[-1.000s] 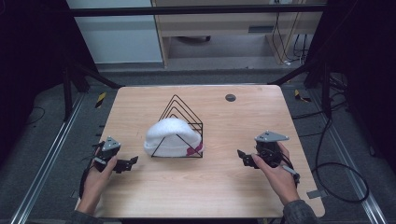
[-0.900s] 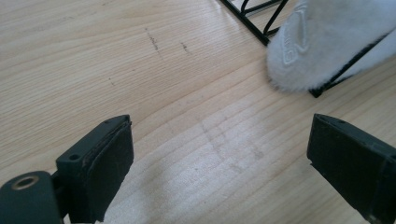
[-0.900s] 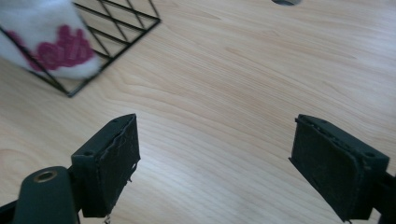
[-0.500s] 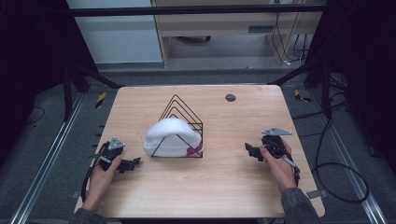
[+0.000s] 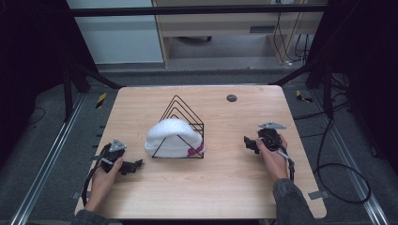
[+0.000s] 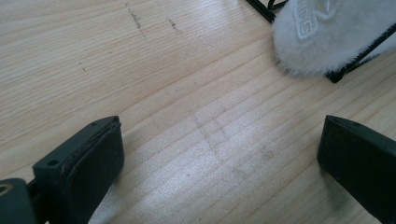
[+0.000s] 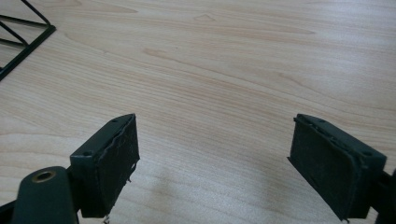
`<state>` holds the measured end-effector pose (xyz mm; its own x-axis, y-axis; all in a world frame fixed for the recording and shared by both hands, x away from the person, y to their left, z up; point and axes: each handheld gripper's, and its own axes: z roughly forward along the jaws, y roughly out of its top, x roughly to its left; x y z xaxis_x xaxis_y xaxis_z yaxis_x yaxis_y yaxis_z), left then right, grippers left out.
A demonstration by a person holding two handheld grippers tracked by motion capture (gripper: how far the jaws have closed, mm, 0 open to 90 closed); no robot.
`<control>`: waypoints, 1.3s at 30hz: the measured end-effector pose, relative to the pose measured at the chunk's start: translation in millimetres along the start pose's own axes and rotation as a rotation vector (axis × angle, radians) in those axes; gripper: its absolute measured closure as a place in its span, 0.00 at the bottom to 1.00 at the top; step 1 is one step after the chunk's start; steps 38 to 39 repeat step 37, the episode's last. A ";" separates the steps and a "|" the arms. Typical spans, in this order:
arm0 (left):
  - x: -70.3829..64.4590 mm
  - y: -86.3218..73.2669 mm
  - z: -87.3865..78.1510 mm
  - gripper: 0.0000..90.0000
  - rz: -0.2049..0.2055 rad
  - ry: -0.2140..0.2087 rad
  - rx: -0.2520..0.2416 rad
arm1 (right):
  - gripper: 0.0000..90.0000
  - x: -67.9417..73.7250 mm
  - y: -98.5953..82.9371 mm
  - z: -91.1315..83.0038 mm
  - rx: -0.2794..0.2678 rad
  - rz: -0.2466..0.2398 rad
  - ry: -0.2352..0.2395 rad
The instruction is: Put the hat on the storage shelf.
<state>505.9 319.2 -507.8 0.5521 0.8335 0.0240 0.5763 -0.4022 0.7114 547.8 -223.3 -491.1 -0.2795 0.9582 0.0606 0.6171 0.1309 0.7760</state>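
A white fleece cap (image 5: 171, 136) with a pink patch lies draped over the front of a black wire rack (image 5: 180, 123) of nested triangles in the middle of the wooden table (image 5: 202, 187). My left gripper (image 5: 133, 165) rests low over the table to the left of the cap, open, nothing between its jaws. In the left gripper view (image 6: 219, 158) the cap (image 6: 327, 32) and a rack wire (image 6: 359, 56) sit at the upper right. My right gripper (image 5: 248, 142) hovers right of the rack, open and empty. The right gripper view (image 7: 212, 158) has a rack corner (image 7: 28, 42) at the upper left.
A small dark round disc (image 5: 231, 98) lies near the table's far edge. Metal frame rails and cables surround the table on the floor. Bare wood lies in front of the rack and between the two hands.
The right gripper has moved away from me and slightly left, toward the rack. The left gripper has slid a little nearer to me. The cap and rack have not moved.
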 end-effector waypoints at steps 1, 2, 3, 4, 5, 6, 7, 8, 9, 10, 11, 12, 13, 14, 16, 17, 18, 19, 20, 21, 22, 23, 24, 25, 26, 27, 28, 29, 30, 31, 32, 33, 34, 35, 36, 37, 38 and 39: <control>0.0 0.0 0.0 0.00 0.000 -0.001 0.000 | 0.17 -0.7 -0.2 1.1 -0.004 -0.001 -0.004; 0.0 0.0 0.0 0.00 0.000 -0.001 0.000 | 0.17 -0.8 -0.4 2.0 -0.005 0.010 -0.005; 0.0 0.0 0.0 0.00 0.000 -0.001 0.000 | 0.17 -1.5 -0.8 3.6 -0.003 0.013 -0.008; 0.0 0.0 0.0 0.00 0.000 -0.001 0.000 | 0.17 -2.3 -1.2 4.6 0.000 0.015 -0.009; 0.0 0.0 0.0 0.00 0.000 -0.001 0.000 | 0.17 -2.9 -1.5 5.7 0.000 0.023 -0.010; 0.0 0.0 0.0 0.00 0.000 -0.001 0.000 | 0.17 -3.7 -1.8 7.0 0.000 0.027 -0.012; 0.0 0.0 0.1 0.00 0.000 -0.001 0.000 | 0.17 -3.8 -2.0 8.1 0.001 0.034 -0.011; 0.0 0.0 0.1 0.00 0.000 -0.001 0.000 | 0.17 -3.8 -2.0 8.7 0.002 0.037 -0.012; 0.0 0.0 0.0 0.00 0.000 -0.001 0.000 | 0.17 -4.0 -2.3 9.9 0.003 0.033 -0.015; 0.0 0.0 0.1 0.00 0.000 -0.002 0.000 | 0.17 -3.9 -2.4 10.7 0.004 0.033 -0.015; 0.0 0.0 0.1 0.00 0.000 -0.002 0.000 | 0.17 -3.5 -2.4 10.9 0.005 0.037 -0.014; 0.1 0.0 0.1 0.00 0.000 -0.002 0.000 | 0.17 -3.5 -2.8 11.7 0.004 0.033 -0.015; 0.1 0.0 0.1 0.00 0.000 -0.002 0.000 | 0.17 -3.0 -3.2 12.2 0.008 0.033 -0.011; 0.0 0.0 0.1 0.00 0.000 -0.002 0.000 | 0.17 -2.4 -3.7 12.9 0.011 0.033 -0.009; -0.1 -0.2 0.0 0.00 0.000 -0.005 0.000 | 0.17 -0.8 -4.9 14.2 0.022 0.040 -0.003; -0.2 -0.3 -0.1 0.00 0.000 -0.005 0.000 | 0.16 0.0 -5.8 15.7 0.031 0.036 0.003; -0.3 -0.4 -0.2 0.00 0.001 -0.005 0.000 | 0.16 1.1 -7.0 17.0 0.036 0.042 0.005; -0.3 -0.4 -0.3 0.00 0.001 -0.007 0.000 | 0.15 2.0 -8.7 17.9 0.028 0.039 -0.003; -0.4 -0.5 -0.3 0.00 0.002 -0.006 -0.001 | 0.15 3.3 -9.7 17.7 0.022 0.038 -0.008; -0.4 -0.6 -0.4 0.00 0.002 -0.007 -0.001 | 0.15 4.5 -10.1 17.5 0.024 0.032 -0.008; -0.3 -0.7 -0.6 0.00 0.005 -0.007 0.001 | 0.15 5.3 -10.5 17.3 0.025 0.026 -0.007; -0.4 -0.8 -0.7 0.00 0.006 -0.009 0.001 | 0.14 7.4 -11.3 16.9 0.028 0.011 -0.004; -0.5 -0.9 -0.8 0.00 0.006 -0.009 0.001 | 0.14 10.0 -12.2 16.0 0.035 -0.001 -0.011; -0.6 -1.1 -0.9 0.00 0.006 -0.009 0.001 | 0.14 13.1 -13.5 15.4 0.039 -0.030 -0.020; -0.6 -1.1 -0.9 0.00 0.006 -0.010 0.001 | 0.13 17.2 -15.0 14.3 0.051 -0.059 -0.029; -0.6 -1.1 -0.9 0.00 0.007 -0.010 0.001 | 0.13 20.0 -16.8 12.8 0.053 -0.067 -0.024; -0.6 -1.1 -0.9 0.00 0.006 -0.010 0.000 | 0.13 22.2 -18.2 11.4 0.052 -0.063 -0.024; -0.5 -1.1 -0.8 0.00 0.007 -0.011 0.000 | 0.13 24.1 -20.3 9.0 0.051 -0.069 -0.020; -0.5 -1.1 -0.8 0.00 0.007 -0.011 0.001 | 0.13 26.6 -23.1 5.9 0.052 -0.069 -0.017; -0.4 -1.0 -0.8 0.00 0.008 -0.010 0.001 | 0.13 27.3 -24.4 4.5 0.051 -0.068 -0.017; -0.4 -1.1 -0.8 0.00 0.008 -0.011 0.001 | 0.13 28.0 -25.6 3.2 0.052 -0.065 -0.023; -0.4 -1.1 -0.8 0.00 0.008 -0.011 0.001 | 0.13 28.5 -26.8 1.8 0.051 -0.064 -0.027; -0.5 -1.1 -0.8 0.00 0.008 -0.011 0.001 | 0.13 29.1 -27.4 1.2 0.050 -0.058 -0.030; -0.5 -1.0 -0.7 0.00 0.007 -0.011 0.001 | 0.13 29.2 -27.6 1.0 0.050 -0.057 -0.031; -0.5 -0.9 -0.6 0.00 0.007 -0.011 0.002 | 0.13 29.2 -27.5 1.0 0.050 -0.056 -0.031; -0.8 -0.7 -0.4 0.00 0.004 -0.009 0.001 | 0.13 29.1 -27.5 1.1 0.050 -0.057 -0.031; -0.8 -0.7 -0.4 0.00 0.004 -0.009 0.001 | 0.13 29.1 -27.5 1.1 0.050 -0.057 -0.031; -0.8 -0.7 -0.4 0.00 0.004 -0.009 0.001 | 0.13 29.1 -27.5 1.1 0.050 -0.057 -0.031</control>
